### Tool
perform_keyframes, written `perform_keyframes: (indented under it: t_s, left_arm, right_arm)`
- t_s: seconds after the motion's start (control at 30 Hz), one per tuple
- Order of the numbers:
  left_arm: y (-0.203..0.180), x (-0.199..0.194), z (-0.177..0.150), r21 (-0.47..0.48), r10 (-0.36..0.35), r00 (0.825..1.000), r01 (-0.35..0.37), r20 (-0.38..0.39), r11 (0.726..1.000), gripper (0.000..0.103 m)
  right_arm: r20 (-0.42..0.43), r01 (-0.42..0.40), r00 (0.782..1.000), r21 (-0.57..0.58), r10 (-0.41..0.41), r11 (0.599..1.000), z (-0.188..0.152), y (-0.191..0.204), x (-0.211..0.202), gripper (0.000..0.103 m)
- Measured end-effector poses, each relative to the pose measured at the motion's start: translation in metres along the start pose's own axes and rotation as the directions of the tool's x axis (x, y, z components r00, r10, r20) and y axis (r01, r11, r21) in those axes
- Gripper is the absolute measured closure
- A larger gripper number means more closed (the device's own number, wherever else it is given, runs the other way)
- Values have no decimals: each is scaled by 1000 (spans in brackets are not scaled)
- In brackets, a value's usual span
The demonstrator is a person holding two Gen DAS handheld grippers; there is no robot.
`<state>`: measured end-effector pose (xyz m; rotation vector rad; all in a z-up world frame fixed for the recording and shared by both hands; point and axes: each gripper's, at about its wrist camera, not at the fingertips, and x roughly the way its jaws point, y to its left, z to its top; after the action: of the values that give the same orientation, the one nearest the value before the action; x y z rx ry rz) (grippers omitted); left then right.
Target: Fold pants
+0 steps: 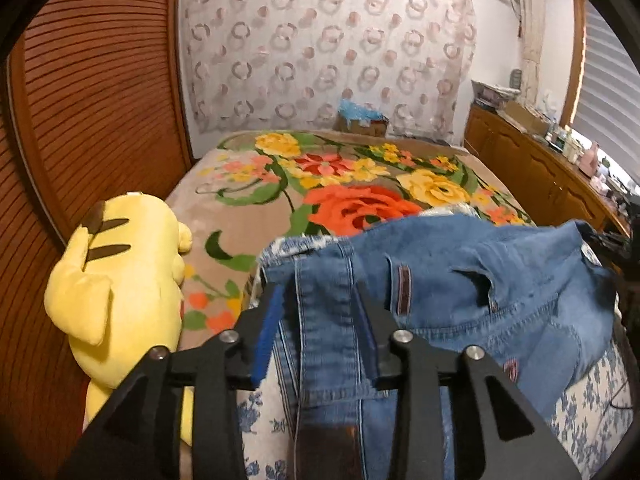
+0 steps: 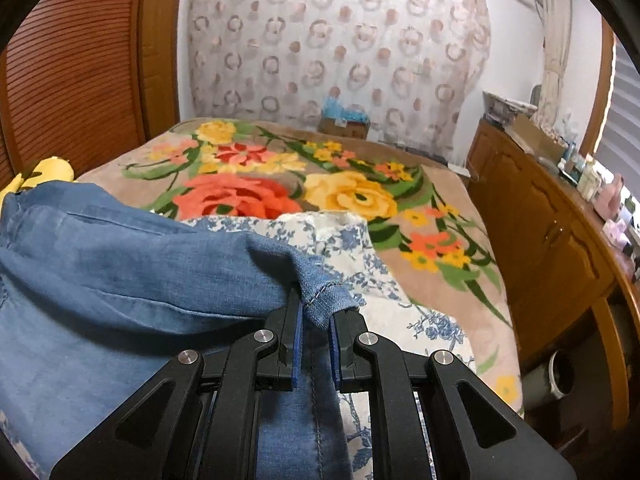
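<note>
Both grippers at jeans (image 1: 460, 280) edges: left (image 1: 318, 300) apart, right (image 2: 316, 312) seemingly clamping hem.

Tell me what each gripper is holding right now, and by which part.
The right gripper is shut on the jeans at a stitched hem edge. The left gripper stands open around the waistband; its pads are not pressing, so it holds nothing.

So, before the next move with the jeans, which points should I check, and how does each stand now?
1. Right claw shut on the jeans hem: ok.
2. Left claw gripping the jeans: not ok; denim lies between the jaws, but they stand apart.
3. Jeans flat: not ok, bunched.
4. Plush toy apart from the jeans: ok.
5. Floral blanket beyond the jeans bare: ok.
</note>
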<state>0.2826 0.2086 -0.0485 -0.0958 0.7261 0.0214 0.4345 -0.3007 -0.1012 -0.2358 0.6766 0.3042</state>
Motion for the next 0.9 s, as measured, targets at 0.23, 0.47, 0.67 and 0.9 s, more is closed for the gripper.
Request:
perform_keyframes:
  t_s: [0.23,0.47,0.67,0.9]
  left_arm:
    - [5,41,-16,-17,-23,992,21,-121,1000,67]
    - [2,59,-26,-30,-48,984,43,-170,999,67]
    - [-4,54,-31,-10,-28,987,27,-159,1000,73]
    - [-14,30,-35,33,-4,995,7,-100,999,98]
  right_arm:
    - [-1,-1,1000,-2,1,1000,0,0,0,94]
    - [3,1,1000,-13,-1,1000,-3,2,-3,94]
    - [7,0,1000,-13,0,1000,-6,5,-6,94]
    - [32,-2,999,-3,2,1000,-5,6,-15,94]
